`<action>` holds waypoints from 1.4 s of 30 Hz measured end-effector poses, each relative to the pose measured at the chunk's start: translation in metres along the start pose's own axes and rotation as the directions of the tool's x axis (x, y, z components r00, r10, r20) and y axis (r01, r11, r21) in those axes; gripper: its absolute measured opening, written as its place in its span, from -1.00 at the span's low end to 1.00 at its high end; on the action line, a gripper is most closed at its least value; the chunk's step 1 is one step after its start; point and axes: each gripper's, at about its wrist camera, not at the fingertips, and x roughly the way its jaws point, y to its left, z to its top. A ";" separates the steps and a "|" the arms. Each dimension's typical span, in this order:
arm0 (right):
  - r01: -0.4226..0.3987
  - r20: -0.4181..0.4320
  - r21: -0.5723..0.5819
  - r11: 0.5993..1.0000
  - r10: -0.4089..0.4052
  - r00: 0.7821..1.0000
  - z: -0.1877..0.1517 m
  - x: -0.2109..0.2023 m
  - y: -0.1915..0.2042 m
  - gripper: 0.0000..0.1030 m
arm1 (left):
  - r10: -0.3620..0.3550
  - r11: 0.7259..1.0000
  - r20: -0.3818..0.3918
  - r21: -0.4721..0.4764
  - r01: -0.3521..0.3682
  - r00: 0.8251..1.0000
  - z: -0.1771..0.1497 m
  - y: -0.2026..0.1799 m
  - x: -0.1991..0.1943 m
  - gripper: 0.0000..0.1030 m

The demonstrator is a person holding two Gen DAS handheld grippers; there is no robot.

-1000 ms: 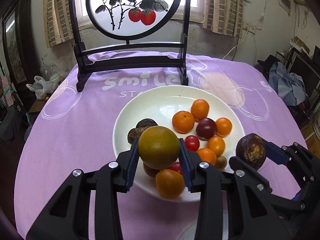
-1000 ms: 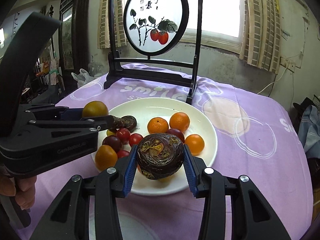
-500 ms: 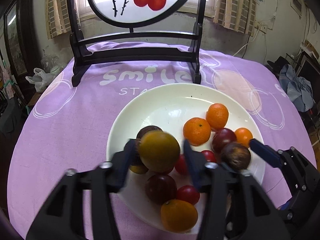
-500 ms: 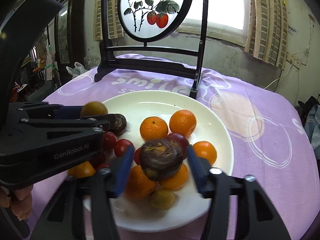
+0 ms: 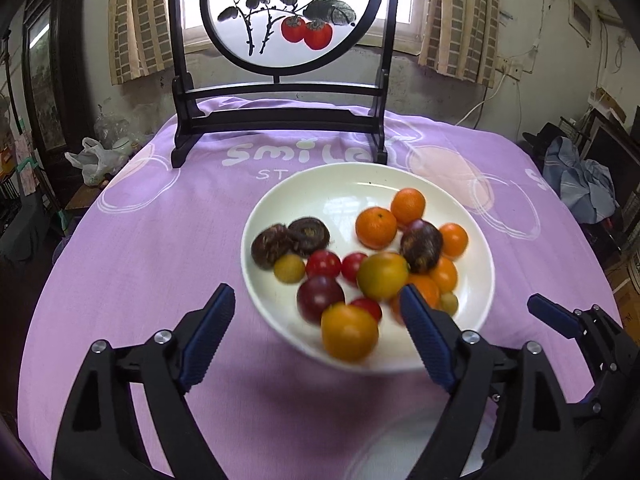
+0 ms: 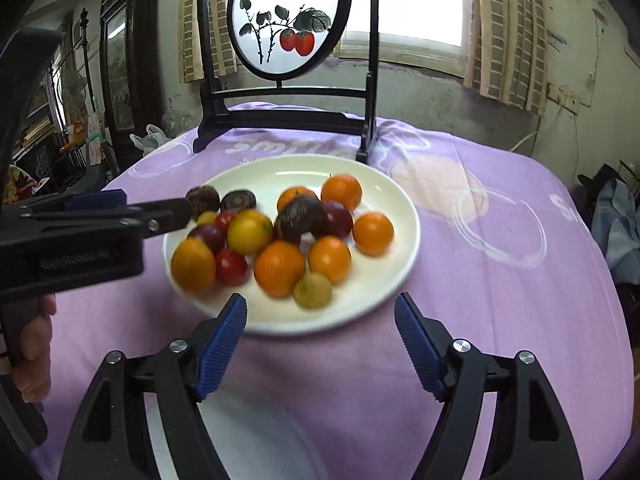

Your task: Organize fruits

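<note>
I see a purple tablecloth (image 5: 160,248) under the curtained window (image 6: 420,0); both grippers (image 5: 316,320) (image 6: 320,320) gape apart, blurred fruit (image 5: 382,276) on the plate (image 5: 320,188).

White plate (image 6: 394,248) on purple tablecloth (image 6: 500,300): oranges, red tomatoes, dark passion fruit (image 6: 299,216), yellow-green citrus (image 6: 249,231). Right gripper (image 6: 320,326) near, jaws wide, empty. Left gripper (image 6: 132,210) at left. Painted screen (image 6: 289,20) far.
</note>
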 end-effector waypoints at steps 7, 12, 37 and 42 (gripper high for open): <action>0.005 -0.025 0.043 0.999 -0.004 1.000 -0.044 -0.034 -0.008 0.68 | -0.015 1.000 -0.005 -0.001 0.015 1.000 -0.048 0.001 -0.036 0.71; 0.018 -0.012 0.049 0.999 -0.017 1.000 -0.067 -0.052 -0.009 0.72 | -0.024 1.000 -0.011 0.008 0.024 1.000 -0.076 -0.004 -0.051 0.76; 0.034 -0.029 0.044 0.998 -0.033 0.999 -0.099 -0.058 -0.013 0.73 | -0.019 0.999 -0.070 0.049 0.023 0.997 -0.116 -0.015 -0.028 0.78; 0.042 -0.047 0.046 0.998 -0.040 0.998 -0.100 -0.054 -0.014 0.73 | 0.006 0.999 -0.059 0.043 -0.004 0.998 -0.118 -0.013 -0.027 0.78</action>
